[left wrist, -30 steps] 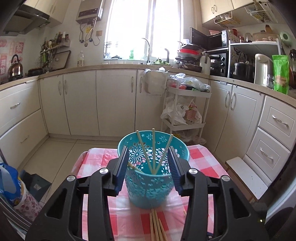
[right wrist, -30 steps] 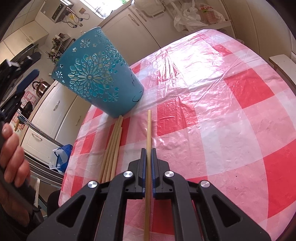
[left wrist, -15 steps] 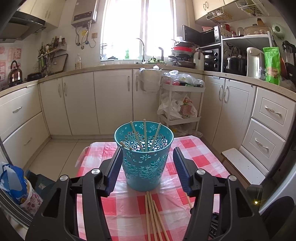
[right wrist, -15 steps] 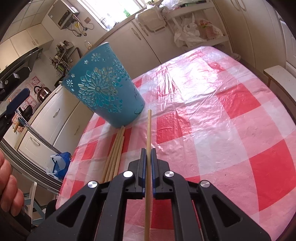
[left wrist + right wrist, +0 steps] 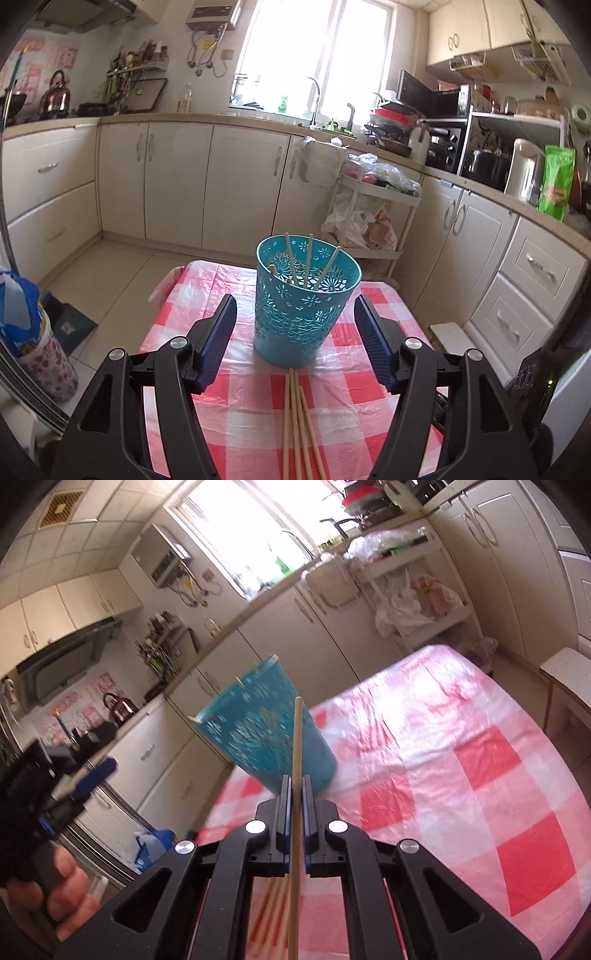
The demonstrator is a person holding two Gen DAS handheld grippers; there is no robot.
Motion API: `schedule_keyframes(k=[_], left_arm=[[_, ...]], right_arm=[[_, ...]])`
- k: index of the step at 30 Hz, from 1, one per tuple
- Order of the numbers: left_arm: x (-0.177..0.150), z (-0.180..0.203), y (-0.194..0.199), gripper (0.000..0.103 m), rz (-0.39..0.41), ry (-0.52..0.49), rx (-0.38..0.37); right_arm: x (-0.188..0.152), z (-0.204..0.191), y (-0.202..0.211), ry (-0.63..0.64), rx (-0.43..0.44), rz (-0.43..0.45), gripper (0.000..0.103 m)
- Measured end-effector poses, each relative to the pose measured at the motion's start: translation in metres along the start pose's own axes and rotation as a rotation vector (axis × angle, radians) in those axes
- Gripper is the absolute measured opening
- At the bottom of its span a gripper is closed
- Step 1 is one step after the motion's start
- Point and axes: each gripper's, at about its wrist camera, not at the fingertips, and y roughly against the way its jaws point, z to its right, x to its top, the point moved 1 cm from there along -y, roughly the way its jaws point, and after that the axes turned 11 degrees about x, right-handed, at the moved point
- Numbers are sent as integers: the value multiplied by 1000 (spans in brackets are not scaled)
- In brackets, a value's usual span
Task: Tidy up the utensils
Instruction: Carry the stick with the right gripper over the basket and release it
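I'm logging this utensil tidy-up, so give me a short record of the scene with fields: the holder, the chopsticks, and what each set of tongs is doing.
holder: teal cut-out basket, upright on the checked tablecloth
chopsticks in holder: several, leaning inside
chopsticks on cloth: loose bundle just in front of the basket
left tongs: open, jaws have just been opening, clear of the basket on both sides
right tongs: shut on one chopstick, raised off the cloth

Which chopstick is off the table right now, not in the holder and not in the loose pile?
The single chopstick clamped in the right hand-held gripper. The loose chopsticks lie flat on the checked tablecloth; the others stand inside the teal holder.
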Motion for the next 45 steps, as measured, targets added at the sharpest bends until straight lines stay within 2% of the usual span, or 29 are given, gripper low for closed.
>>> schedule_keyframes(k=[5,9,13,24,31,37,45], left_arm=[[6,1,7,63,25,65,-33],[16,1,18,67,80,118,-68],[24,3,27,69,131,166,-105],[42,-1,0,70,152,225,-112],[49,-5,-27,71,119,252,-108],[50,-6,-49,71,107,255,-87],[43,-4,-61,72,68,234,-54]], right_arm=[[20,-18,0,25,48,68,6],[46,-32,-2,50,86,149,6],[77,-47,-21,78,131,223,6],[120,-69,-71,160,178,371,6],[126,-59,-101,179,187,370,6],[133,-52,-123,218,155,374,6],[107,-28,-143,235,93,277,6]])
